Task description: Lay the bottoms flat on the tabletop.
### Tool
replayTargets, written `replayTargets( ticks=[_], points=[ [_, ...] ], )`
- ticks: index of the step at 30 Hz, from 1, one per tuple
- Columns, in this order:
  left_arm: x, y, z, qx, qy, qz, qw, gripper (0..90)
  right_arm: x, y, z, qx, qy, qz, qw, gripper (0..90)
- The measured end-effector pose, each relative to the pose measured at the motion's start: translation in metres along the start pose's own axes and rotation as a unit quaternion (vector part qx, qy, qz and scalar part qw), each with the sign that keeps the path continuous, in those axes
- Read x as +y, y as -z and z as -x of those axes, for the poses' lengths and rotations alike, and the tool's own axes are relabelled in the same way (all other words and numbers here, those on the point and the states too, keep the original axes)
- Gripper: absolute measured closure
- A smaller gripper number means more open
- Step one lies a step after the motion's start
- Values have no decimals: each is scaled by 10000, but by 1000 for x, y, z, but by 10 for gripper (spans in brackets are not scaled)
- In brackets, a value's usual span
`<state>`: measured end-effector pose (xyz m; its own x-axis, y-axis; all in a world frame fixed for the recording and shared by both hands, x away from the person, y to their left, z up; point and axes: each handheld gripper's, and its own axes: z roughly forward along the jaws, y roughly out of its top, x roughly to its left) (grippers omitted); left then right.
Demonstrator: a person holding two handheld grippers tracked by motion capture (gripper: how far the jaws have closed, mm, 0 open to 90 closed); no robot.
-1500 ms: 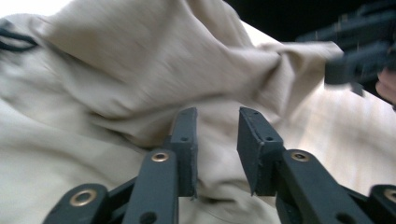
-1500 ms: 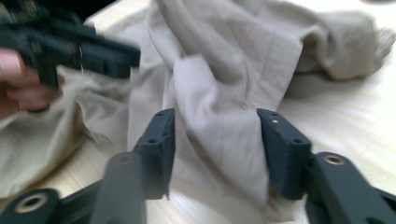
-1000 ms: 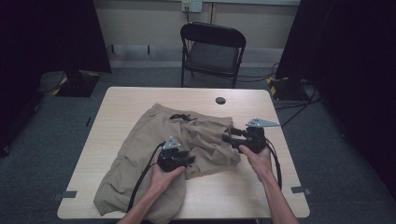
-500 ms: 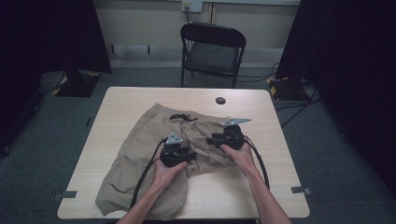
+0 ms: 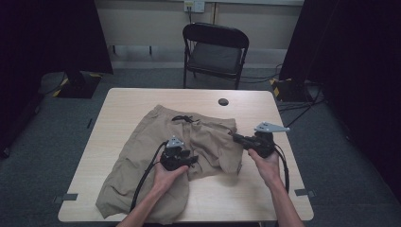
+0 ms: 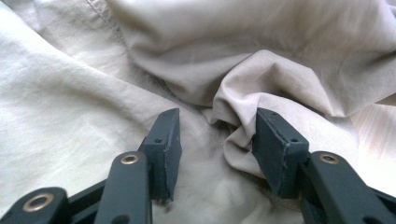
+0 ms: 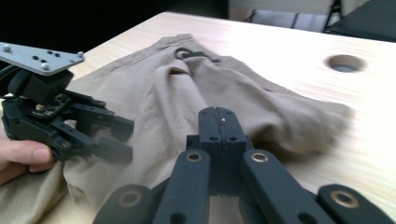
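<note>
My left claw [image 6: 215,135] sits low on the crumpled khaki cotton shorts [image 6: 70,116]. Its jaws are about half apart and have just been opening. A raised fold of cloth stands between them, brushing one pad, but it is not pinched. My right claw [image 7: 216,116] is closed, pad flat against pad, at the right edge of the shorts, and I see no cloth caught in it.

The shorts [image 5: 151,142] lie spread across the middle of the pale wooden table [image 5: 142,99]. The waistband faces the far side, and one leg is bunched up between my two claws. I judge them light, limp and not slippery. They will sag and drag rather than lift as one piece, and a grip on a loose wrinkle only pulls that wrinkle. The better holds look like the thick seamed edges: the waistband by the dark drawstring [image 5: 182,118], or a leg hem.

The round dark cable hole [image 5: 223,101] sits well beyond the waistband. The black folding chair [image 5: 215,52] stands behind the far edge of the table. Nothing blocks me but my own trailing cables and my left claw [image 7: 121,137], which is close across the cloth.
</note>
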<state>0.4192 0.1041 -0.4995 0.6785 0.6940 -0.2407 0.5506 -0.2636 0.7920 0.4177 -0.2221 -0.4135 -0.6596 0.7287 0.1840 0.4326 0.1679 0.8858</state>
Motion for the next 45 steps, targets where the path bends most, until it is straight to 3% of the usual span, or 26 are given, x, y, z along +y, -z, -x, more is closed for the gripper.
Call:
replayTargets(
  ticks=[9,13,18,21,23,25,29,31,34,36,37,40,42,45],
  points=[
    [-1,2,2,-14,-69,8,10000,560,-46,52,27,-666,-404,42,9970,900],
    [-1,9,8,-187,-116,136,9997,632,-71,70,35,-913,-628,-74,9938,900],
    [2,16,23,-464,-239,252,9983,656,-92,84,37,-1398,-562,-575,9869,900],
    [3,15,32,-626,-324,216,9973,616,-106,98,44,-1657,-768,-732,9805,900],
    [4,13,38,-712,-316,206,9967,599,-112,102,46,-1788,-782,-833,9772,900],
    [5,10,43,-756,-378,146,9963,546,-113,101,44,-1739,-880,-703,9783,752],
    [7,-1,53,-884,-357,125,9954,427,-97,94,25,-1245,-601,-348,9898,572],
    [7,-6,57,-854,-456,-43,9953,420,-91,87,14,-977,-467,-286,9937,528],
    [6,-13,54,-551,-594,-275,9963,504,-85,73,-6,-612,-209,-378,9972,496],
    [4,-18,48,-263,-596,-379,9972,612,-82,65,-19,-405,-8,-403,9984,473],
    [2,-19,45,-272,-623,-414,9968,684,-81,62,-23,-274,38,-451,9986,441],
    [4,-20,38,-262,-421,-342,9982,836,-83,47,-33,62,227,-704,9972,401],
    [4,-21,33,-332,-232,-276,9988,868,-87,38,-36,220,322,-888,9953,371],
    [4,-20,29,-457,-64,-223,9987,876,-91,25,-39,171,572,-1137,9917,364]
  ],
)
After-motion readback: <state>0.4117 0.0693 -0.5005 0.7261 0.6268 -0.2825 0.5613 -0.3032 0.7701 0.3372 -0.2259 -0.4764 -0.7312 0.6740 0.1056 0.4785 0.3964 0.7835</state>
